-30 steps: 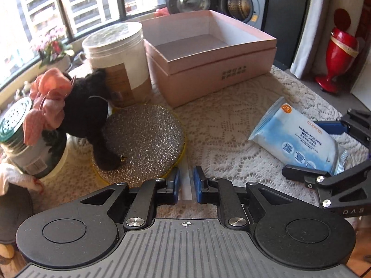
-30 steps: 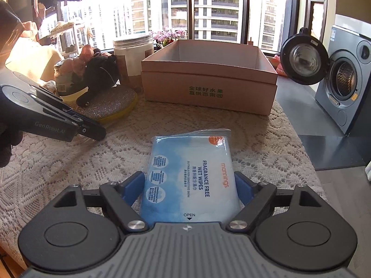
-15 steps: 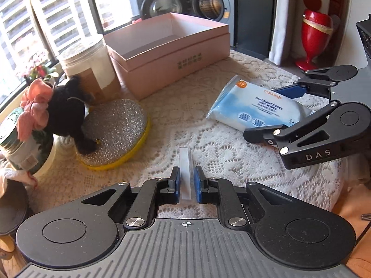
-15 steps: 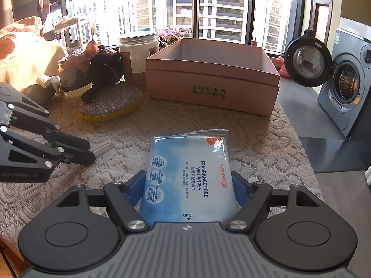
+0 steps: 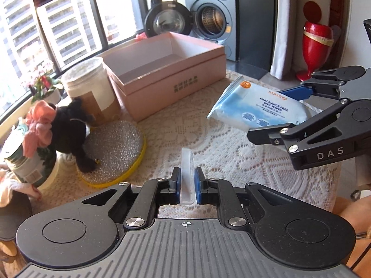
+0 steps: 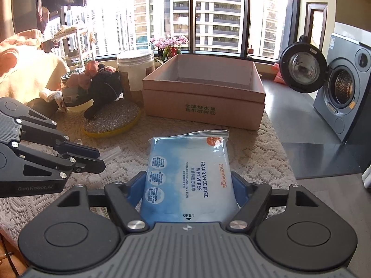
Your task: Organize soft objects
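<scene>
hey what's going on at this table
A person is sorting things with two handheld grippers. The right gripper has its fingers clamped on a blue and white pack of wet wipes, held just above the white lace tablecloth, facing the open pink cardboard box. The left gripper grips a small clear plastic strip. A black plush toy sits on a glittery round pad, untouched.

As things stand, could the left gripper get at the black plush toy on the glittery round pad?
Probably not yet: the left gripper is shut on a clear plastic strip, so its jaws are occupied. The path to the black plush toy looks unobstructed across the lace tablecloth.
</scene>
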Motion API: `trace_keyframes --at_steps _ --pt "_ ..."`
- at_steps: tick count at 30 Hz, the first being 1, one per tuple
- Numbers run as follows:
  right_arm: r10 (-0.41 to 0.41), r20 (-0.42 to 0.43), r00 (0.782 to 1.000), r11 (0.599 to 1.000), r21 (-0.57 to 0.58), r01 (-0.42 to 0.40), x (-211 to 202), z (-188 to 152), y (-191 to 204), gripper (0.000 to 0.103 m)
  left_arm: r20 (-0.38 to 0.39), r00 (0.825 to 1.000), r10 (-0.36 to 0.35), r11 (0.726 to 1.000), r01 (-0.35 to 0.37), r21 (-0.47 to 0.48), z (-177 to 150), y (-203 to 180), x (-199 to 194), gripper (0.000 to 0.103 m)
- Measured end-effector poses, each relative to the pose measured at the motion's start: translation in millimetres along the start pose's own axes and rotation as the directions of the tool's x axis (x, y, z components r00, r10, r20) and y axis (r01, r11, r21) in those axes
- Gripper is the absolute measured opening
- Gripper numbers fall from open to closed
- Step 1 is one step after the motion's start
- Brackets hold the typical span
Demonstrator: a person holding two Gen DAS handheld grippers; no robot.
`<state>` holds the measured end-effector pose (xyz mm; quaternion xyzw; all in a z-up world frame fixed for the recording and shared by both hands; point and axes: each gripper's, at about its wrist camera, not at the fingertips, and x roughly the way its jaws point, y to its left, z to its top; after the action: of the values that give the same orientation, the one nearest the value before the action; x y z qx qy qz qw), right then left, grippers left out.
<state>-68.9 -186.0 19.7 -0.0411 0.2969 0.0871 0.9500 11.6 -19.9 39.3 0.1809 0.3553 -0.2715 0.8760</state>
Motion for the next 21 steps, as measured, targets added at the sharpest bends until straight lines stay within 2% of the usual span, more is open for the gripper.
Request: trace_keyframes --at_steps 4,7,11,13,15,16,17,19,21 --pt "-0.006 0.03 1.0 1.0 -0.003 0.006 -10 7 -3 0.076 0.041 0.999 -0.001 1.0 0.002 -0.017 7 4 -10 0.015" --pt "0.0 0.055 0.998 1.0 0.003 -0.001 -18 21 -9 0.076 0.119 0.993 0.0 0.998 0.007 -0.058 26 16 -24 0.015" --pt "0.04 0.125 0.991 0.998 0.041 -0.045 -25 75 -32 0.076 0.254 0.967 -0.023 0.991 0.055 -0.121 78 38 -29 0.015" --pt "0.031 0.17 0.985 0.998 0.051 -0.04 -20 113 -45 0.076 0.315 0.948 -0.053 0.981 0.108 -0.161 111 54 -17 0.015" --pt "0.01 0.187 0.982 0.998 0.054 -0.021 -6 149 -56 0.076 0.362 0.926 -0.109 0.951 0.204 -0.234 140 78 6 0.015" --pt "0.009 0.183 0.983 0.998 0.06 -0.02 7 168 -63 0.077 0.353 0.926 -0.136 0.927 0.244 -0.284 150 91 21 0.015" --pt "0.028 0.172 0.985 0.997 0.066 -0.039 19 182 -70 0.077 0.323 0.936 -0.141 0.907 0.253 -0.337 160 103 38 0.016" --pt "0.081 0.125 0.989 0.989 0.116 -0.096 49 205 -88 0.078 0.26 0.959 -0.115 0.884 0.218 -0.414 169 121 63 0.015" --pt "0.082 0.114 0.99 0.979 0.175 -0.101 70 213 -100 0.081 0.229 0.964 -0.135 0.869 0.226 -0.44 167 132 75 0.016"
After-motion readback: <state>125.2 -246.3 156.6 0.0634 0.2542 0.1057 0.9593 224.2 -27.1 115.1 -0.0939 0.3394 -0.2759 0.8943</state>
